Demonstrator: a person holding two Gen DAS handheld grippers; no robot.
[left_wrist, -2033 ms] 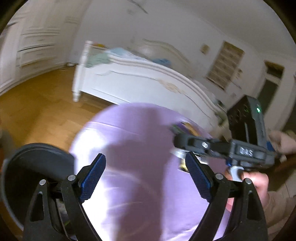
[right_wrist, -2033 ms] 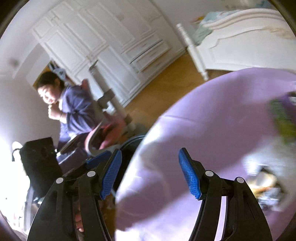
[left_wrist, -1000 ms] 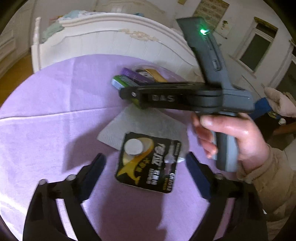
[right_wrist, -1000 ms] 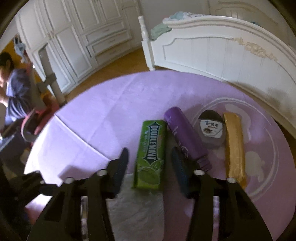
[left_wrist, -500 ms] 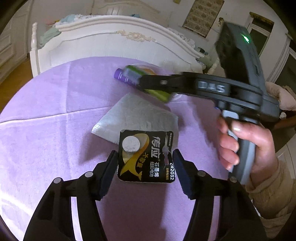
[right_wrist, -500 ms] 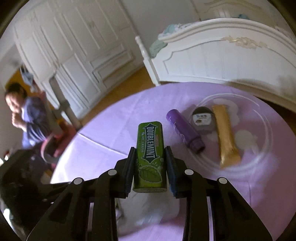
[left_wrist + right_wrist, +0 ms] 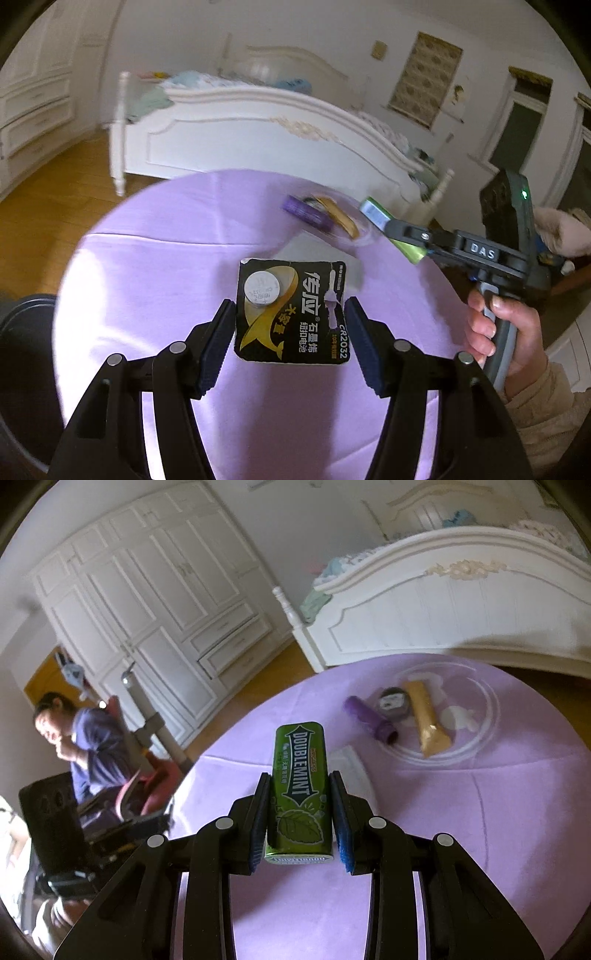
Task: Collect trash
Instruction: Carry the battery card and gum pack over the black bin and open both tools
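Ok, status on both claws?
Left claw shut on battery card. Right claw shut on gum pack. Both lifted; nothing blocking.

Both claws closed, each pinching something flat between its pads.

The left claw (image 7: 290,334) points forward and slightly down, its two blue-padded fingers (image 7: 216,345) drawn in against the side edges of a black battery card (image 7: 291,312) held up off the counter. The right claw (image 7: 300,814) is clamped narrower, its pads pressed on the long sides of a green gum pack (image 7: 300,782) that sticks out ahead of the fingertips. In the left wrist view the right claw reaches in from the right side, and the person's right hand (image 7: 506,332) (sleeve beige) wraps its grey handle, fingers curled around the front.
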